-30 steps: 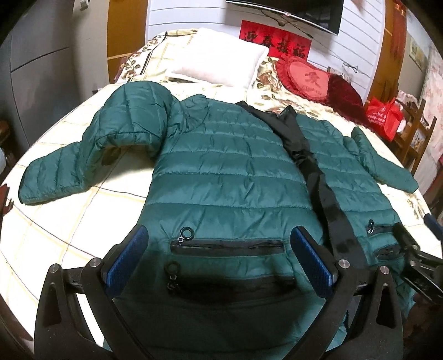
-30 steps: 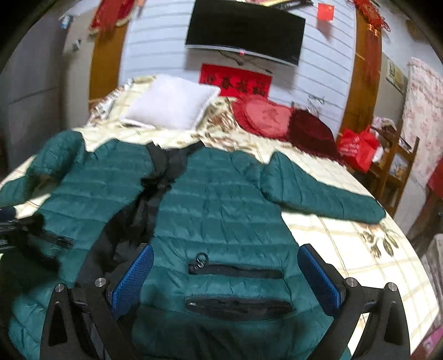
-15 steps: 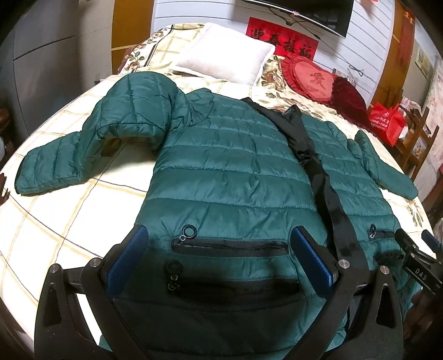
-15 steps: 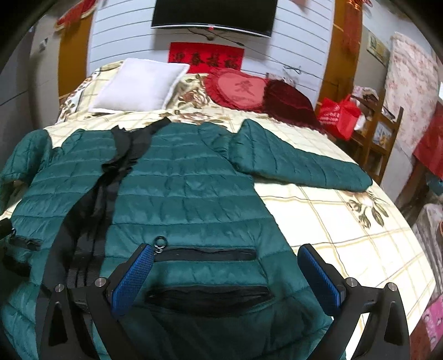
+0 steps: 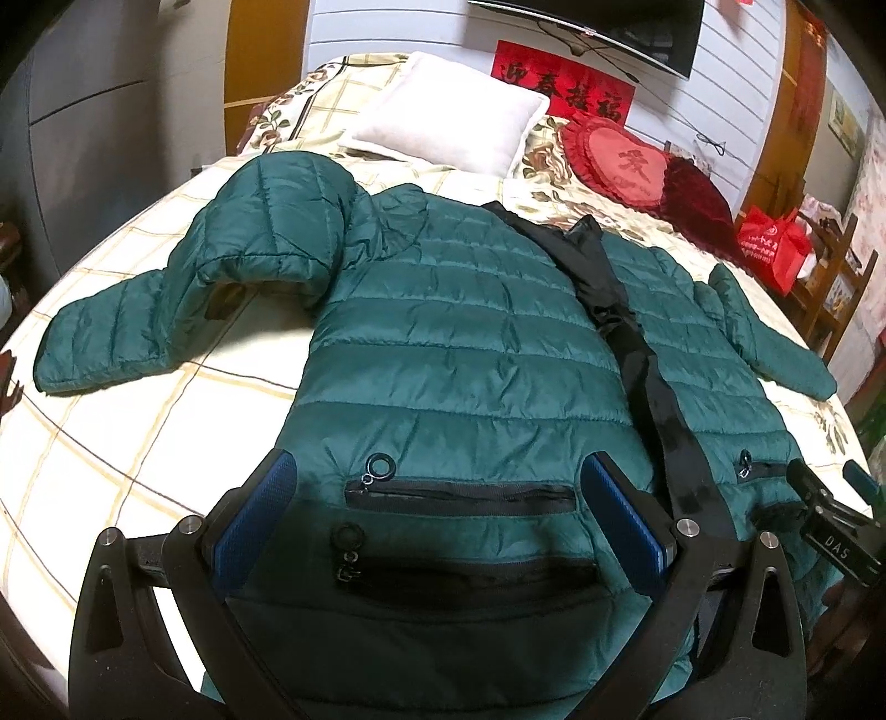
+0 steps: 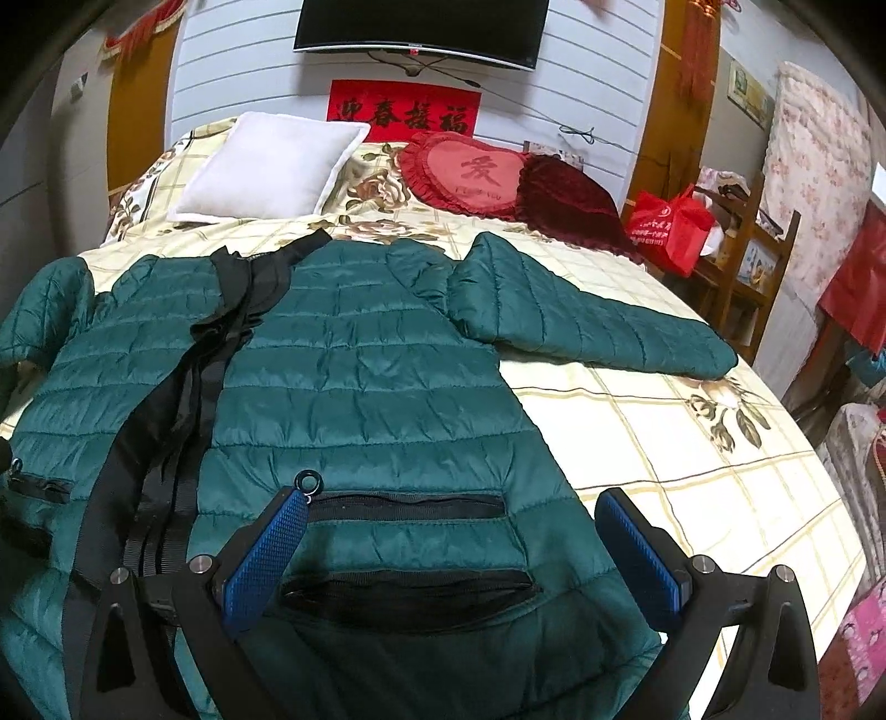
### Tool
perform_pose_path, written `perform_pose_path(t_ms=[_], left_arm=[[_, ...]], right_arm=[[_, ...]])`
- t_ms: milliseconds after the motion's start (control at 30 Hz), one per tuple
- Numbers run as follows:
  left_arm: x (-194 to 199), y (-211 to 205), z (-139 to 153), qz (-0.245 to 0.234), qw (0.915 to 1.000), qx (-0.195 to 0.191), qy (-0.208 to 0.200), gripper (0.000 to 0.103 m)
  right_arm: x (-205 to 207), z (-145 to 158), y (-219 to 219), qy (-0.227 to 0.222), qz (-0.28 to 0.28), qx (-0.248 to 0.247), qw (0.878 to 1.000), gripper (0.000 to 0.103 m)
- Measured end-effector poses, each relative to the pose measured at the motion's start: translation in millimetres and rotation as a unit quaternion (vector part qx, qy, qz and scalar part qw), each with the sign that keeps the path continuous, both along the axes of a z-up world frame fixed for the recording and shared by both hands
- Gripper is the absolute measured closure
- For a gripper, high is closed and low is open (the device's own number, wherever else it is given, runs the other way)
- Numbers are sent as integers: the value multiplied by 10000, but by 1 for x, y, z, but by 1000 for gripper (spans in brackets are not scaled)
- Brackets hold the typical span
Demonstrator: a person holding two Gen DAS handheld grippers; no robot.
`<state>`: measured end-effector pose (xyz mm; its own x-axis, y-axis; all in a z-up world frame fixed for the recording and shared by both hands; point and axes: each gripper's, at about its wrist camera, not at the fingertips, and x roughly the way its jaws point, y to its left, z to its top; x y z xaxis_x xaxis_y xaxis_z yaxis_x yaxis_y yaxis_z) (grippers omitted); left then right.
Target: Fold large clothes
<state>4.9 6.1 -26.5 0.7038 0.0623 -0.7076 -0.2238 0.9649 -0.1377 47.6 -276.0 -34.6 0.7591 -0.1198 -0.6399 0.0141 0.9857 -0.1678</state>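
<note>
A dark green quilted jacket (image 5: 459, 343) lies spread face up on the bed, hood (image 5: 277, 221) flopped left, black zipper band (image 5: 637, 343) down the middle, both sleeves out to the sides. My left gripper (image 5: 443, 515) hovers open over the jacket's lower left panel, above its zip pockets (image 5: 459, 490). My right gripper (image 6: 454, 543) is open over the lower right panel (image 6: 365, 399) and its pockets (image 6: 410, 507). The right sleeve (image 6: 598, 321) stretches toward the bed's right edge. The right gripper's tip (image 5: 830, 531) shows at the far right of the left wrist view.
The bed has a cream checked cover (image 6: 692, 459). At its head lie a white pillow (image 6: 271, 166) and red heart cushions (image 6: 476, 174). A red bag (image 6: 670, 221) sits on wooden furniture to the right. A television (image 6: 421, 27) hangs on the wall.
Both grippers have tilted and shifted slightly over the hem, so the jacket sits a little differently in view. The jacket itself has not moved; both grippers stay open.
</note>
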Motion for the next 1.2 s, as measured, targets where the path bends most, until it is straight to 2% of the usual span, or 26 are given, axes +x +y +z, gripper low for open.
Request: perform_pose_path(t_ms=[200,467,633,733,933,1200], left_arm=[[-1,1,1,49,10000,25,-70,0],[-7,-1,3,200,9984,384,-377,0],[2,-3,-4,190,9984,538,59,0],[4,-4,-7,193,9974,664,189,0],[3,-5,-10,140,9973,683,218,0],[3,-4,-9,154,9977,631,201,0]], right_arm=[[2,-1,-3,-1,-78,26,10000,0],[-2,6,-5,-192,-52,93,9998,0],[-10,16,1,-498,200,247,9983,0],[-16,22,9,-687,482,294,9960,0],[-28,27,28,-954,954,173,9907,0],[-24,22,27,-826,845,71,9930,0]])
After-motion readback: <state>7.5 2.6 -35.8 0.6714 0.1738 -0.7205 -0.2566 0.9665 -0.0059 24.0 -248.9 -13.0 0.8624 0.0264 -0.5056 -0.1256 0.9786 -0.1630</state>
